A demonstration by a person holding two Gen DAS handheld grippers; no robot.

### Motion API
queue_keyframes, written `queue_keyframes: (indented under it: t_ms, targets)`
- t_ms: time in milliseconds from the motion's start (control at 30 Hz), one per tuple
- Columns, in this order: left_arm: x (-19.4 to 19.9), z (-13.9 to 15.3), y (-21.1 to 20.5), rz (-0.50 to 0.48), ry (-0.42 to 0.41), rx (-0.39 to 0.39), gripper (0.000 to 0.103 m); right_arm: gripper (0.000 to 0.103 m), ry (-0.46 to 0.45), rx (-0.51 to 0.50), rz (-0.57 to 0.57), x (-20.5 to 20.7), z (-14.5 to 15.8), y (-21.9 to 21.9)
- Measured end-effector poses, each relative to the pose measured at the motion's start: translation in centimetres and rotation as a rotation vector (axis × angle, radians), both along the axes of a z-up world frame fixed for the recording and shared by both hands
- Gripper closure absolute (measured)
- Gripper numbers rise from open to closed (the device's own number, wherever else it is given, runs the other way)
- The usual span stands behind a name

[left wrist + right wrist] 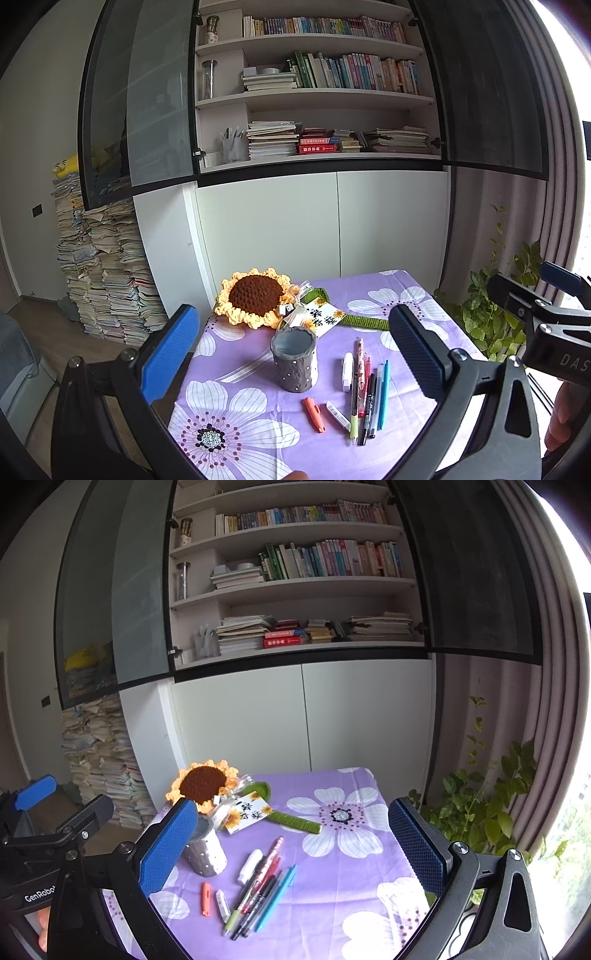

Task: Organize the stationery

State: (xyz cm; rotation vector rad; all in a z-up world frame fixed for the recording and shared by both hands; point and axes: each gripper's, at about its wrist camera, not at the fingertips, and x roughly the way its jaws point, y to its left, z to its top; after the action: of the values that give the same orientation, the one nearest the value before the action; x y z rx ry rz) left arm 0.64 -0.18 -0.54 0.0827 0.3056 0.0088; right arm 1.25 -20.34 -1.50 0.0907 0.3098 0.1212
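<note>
Both grippers are hovering above the counter [369, 291], which is wearing a purple cloth printed with big white flowers. The left gripper [295, 354] is holding its jaws spread wide with nothing between them, and the right gripper [291, 842] is doing the same, its blue pads standing well apart over the cloth.

The stationery is lying in a loose cluster near the middle of the counter. A grey pen cup [294, 363] is standing upright and looking empty. Just to its right a bundle of pens [367, 395] is lying side by side, roughly parallel, with a light blue pen [384, 395] sitting at the outer edge and a white correction tape [347, 371] resting at the bundle's far left. In front of the cup an orange cutter [314, 413] is lying flat, and a small white eraser [338, 410] is lying just beside it, between the cutter and the pens.

Behind the cup a crocheted sunflower [255, 297] is lying on the cloth with its green stem [364, 322] stretching to the right, and a printed card [323, 317] is resting against it.

A potted plant [480, 805] is standing beside the counter near the curtain.
</note>
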Motion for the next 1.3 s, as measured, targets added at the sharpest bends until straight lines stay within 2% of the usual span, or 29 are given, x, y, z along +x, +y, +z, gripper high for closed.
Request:
queue_keyframes:
  t_ms: [367, 1000, 1300]
  targets:
    - [0.6, -0.4, 0.2, 0.001, 0.011, -0.003, 0.001, 0.0, 0.009, -0.002, 0.003, 0.2, -0.1, 0.1]
    - [3.3, -2.0, 1.3, 0.015, 0.068, -0.014, 0.001, 0.0, 0.079, -0.029, 0.015, 2.9, -1.1, 1.5]
    - [6.9, -4.7, 2.4, 0.025, 0.147, -0.005, 0.001, 0.0, 0.148, -0.048, 0.016, 5.5, -2.5, 2.2]
